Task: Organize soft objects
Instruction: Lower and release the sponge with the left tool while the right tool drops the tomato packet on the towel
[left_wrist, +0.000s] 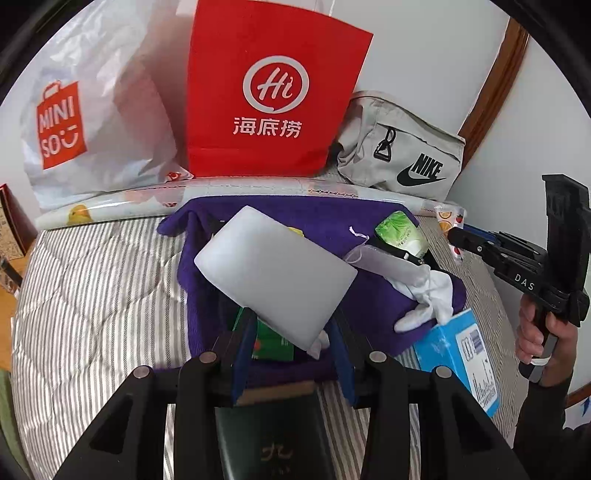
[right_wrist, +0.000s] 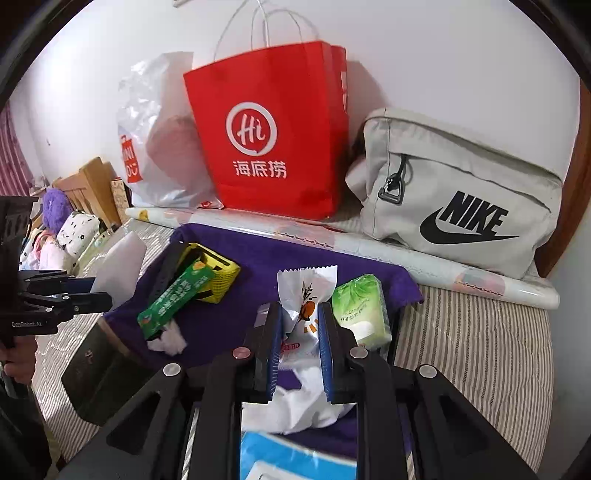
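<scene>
On purple towel (right_wrist: 240, 295): one yellow basket (right_wrist: 218, 275), one green tissue pack (right_wrist: 364, 310).

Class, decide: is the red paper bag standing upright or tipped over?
Upright: the red paper bag stands on its base against the wall, handles pointing up.

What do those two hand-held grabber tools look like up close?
Both are black plastic. The left gripper and right gripper have blue pads inside their fingers and round silver pivot bolts. The right one carries white "DAS" lettering, and a dark sleeve shows behind it.
</scene>
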